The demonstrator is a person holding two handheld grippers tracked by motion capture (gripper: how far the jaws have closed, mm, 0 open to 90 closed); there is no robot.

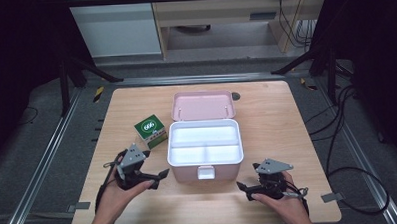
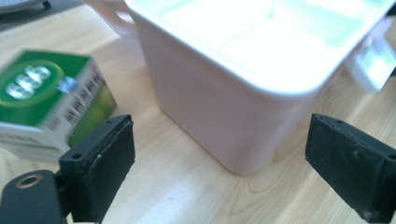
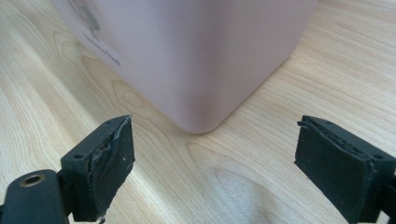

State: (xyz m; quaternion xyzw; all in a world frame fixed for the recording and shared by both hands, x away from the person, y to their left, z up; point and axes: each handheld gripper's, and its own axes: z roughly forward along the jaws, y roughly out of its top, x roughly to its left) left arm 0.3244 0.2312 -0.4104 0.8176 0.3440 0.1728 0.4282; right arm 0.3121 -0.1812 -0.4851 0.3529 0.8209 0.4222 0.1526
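Table [image 1: 269,199] carries a pink storage box [image 1: 206,169] mid-table, lid [image 1: 203,105] flipped back toward the far edge, white tray [image 1: 204,146] exposed. Green carton [image 1: 150,132] sits just beside the box's left wall. Left gripper [image 1: 161,176] and right gripper [image 1: 242,186] both released, empty, flanking the front corners. Likely next: carton into tray — approach from above, grip its side faces squarely.

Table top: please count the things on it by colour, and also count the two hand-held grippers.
Pink: 1, the open storage box with its white tray inside
Green and white: 1, the small carton
Black: 2, the left gripper and the right gripper, both open
Total: 4
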